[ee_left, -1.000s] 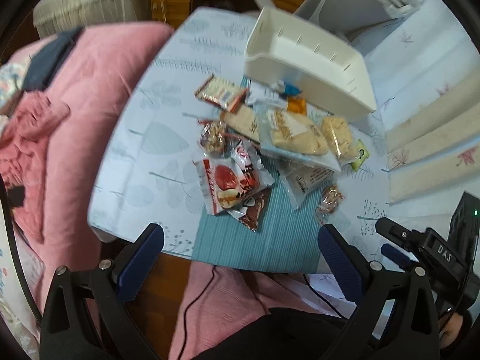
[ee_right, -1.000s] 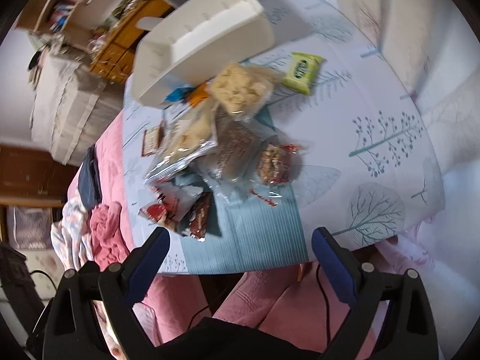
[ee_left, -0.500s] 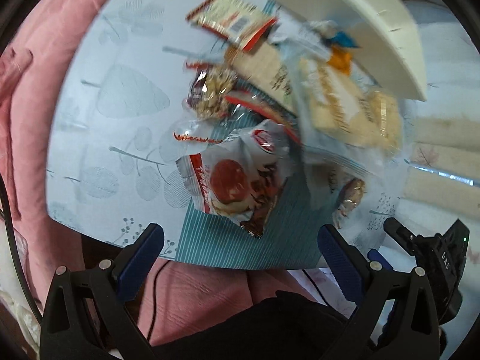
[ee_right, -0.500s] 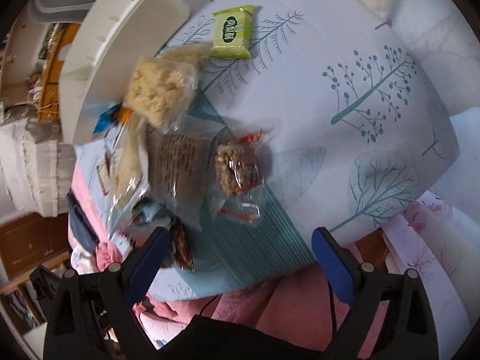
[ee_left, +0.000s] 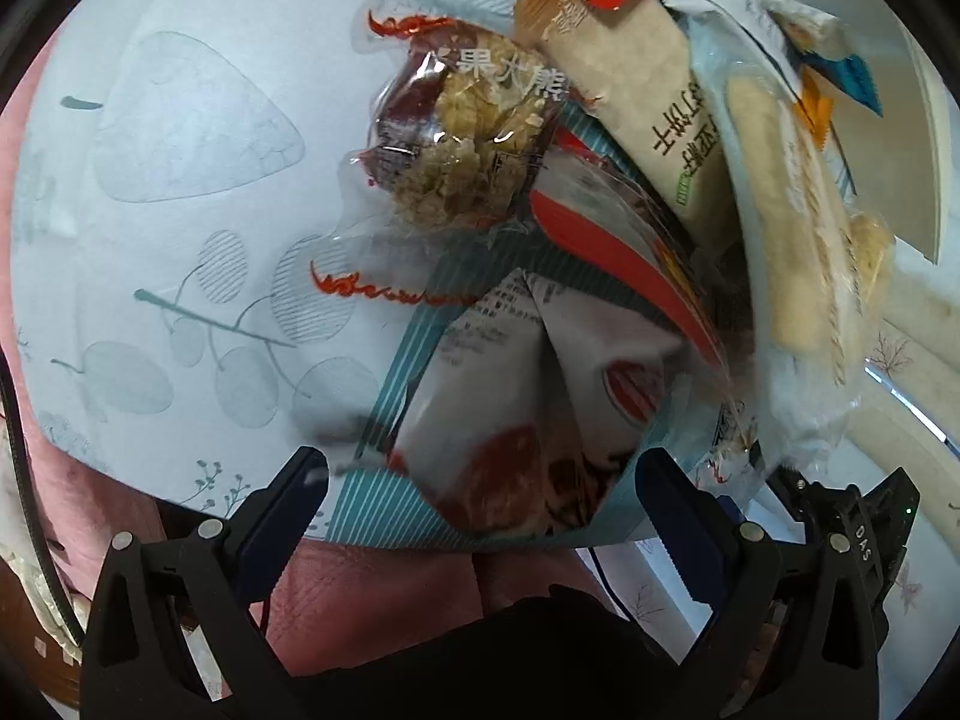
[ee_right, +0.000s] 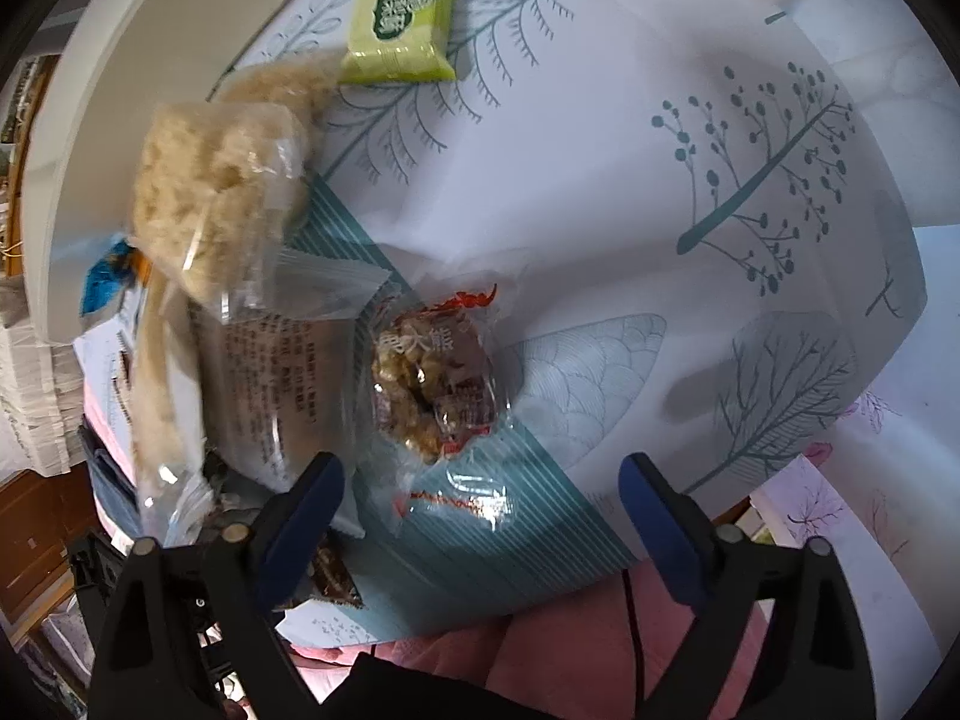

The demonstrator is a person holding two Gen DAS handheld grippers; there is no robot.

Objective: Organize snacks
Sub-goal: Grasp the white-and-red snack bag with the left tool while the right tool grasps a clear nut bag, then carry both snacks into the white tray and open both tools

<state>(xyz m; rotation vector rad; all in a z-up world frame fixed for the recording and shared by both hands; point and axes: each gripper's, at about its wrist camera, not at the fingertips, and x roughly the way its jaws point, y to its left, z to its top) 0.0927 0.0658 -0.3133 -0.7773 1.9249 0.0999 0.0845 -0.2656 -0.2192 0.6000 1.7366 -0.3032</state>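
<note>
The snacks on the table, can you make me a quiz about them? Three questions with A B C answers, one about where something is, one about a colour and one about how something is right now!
1. Where does the green snack packet lie?
A. Alone on the tablecloth, beside the pile
B. Inside the white bin
C. Between the right gripper's fingers

2. What colour are the gripper finger pads?
A. Yellow
B. Blue
C. White

3. How is the clear nut-cluster packet in the right wrist view?
A. Lifted in the air
C. Torn open and spilled
B. Lying flat on the table, ungripped

Answers: 1 A, the packet sits by itself on the leaf print next to the white bin. 2 B, both pads are dark blue. 3 B, it rests ahead of the right gripper, whose jaws are closing with nothing pressed between them.
</note>
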